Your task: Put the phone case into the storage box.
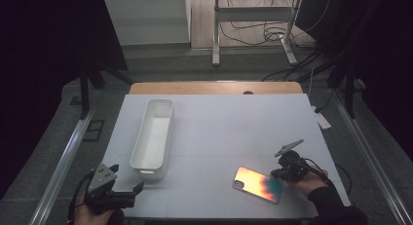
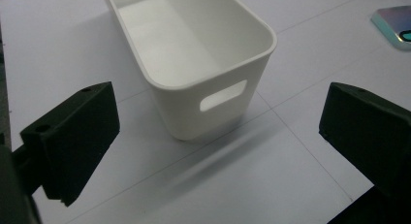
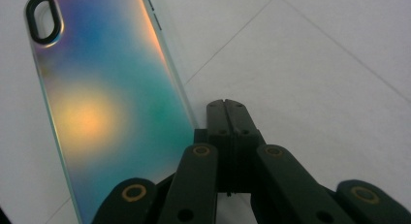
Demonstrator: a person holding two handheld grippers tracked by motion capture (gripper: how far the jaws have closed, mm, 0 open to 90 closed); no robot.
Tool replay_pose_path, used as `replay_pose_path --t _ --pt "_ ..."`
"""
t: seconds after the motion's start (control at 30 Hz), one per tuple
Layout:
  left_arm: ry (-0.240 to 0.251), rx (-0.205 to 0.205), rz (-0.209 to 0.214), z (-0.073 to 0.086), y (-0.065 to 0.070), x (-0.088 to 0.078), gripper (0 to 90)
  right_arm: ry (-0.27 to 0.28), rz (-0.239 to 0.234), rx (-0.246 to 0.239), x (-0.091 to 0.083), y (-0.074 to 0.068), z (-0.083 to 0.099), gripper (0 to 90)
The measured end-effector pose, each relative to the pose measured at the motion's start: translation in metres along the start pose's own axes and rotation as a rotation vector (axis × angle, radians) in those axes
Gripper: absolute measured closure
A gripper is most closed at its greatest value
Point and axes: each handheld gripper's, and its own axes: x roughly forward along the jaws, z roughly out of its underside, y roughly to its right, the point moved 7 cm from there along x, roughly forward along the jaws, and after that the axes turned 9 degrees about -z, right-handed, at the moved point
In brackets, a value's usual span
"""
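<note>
A phone case with an iridescent orange-to-teal back (image 1: 258,184) lies flat on the white table near its front right; close up (image 3: 104,107) its camera cutout is at the far end. My right gripper (image 1: 282,173) sits at the case's right edge, jaws pressed together with nothing between them (image 3: 231,118), just beside the case's long side. A long white bin (image 1: 153,137) stands left of centre, empty inside (image 2: 194,54), with a handle slot in its near end. My left gripper (image 1: 134,191) rests at the table's front left, its jaws wide apart (image 2: 218,136) and aimed at the bin's near end.
The white table top (image 1: 224,132) has a wooden strip along its far edge. Beyond it are a metal stand (image 1: 253,28) and loose cables on the floor. A corner of the case (image 2: 395,25) shows at the upper right of the left gripper view.
</note>
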Motion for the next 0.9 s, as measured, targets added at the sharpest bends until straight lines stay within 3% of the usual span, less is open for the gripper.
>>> replay_pose_path --t 0.37,0.57,0.9 --pt "-0.002 0.002 0.000 0.000 0.000 0.000 1.5 -0.012 -0.017 -0.015 -0.002 -0.013 0.013 89.0" --pt "-0.001 0.001 -0.002 0.000 0.000 0.000 1.5 0.014 -0.011 -0.016 -0.006 -0.014 0.011 88.7" --pt "-0.002 0.001 -0.002 0.000 0.000 0.000 1.5 0.073 0.015 -0.053 -0.018 -0.021 0.010 69.4"
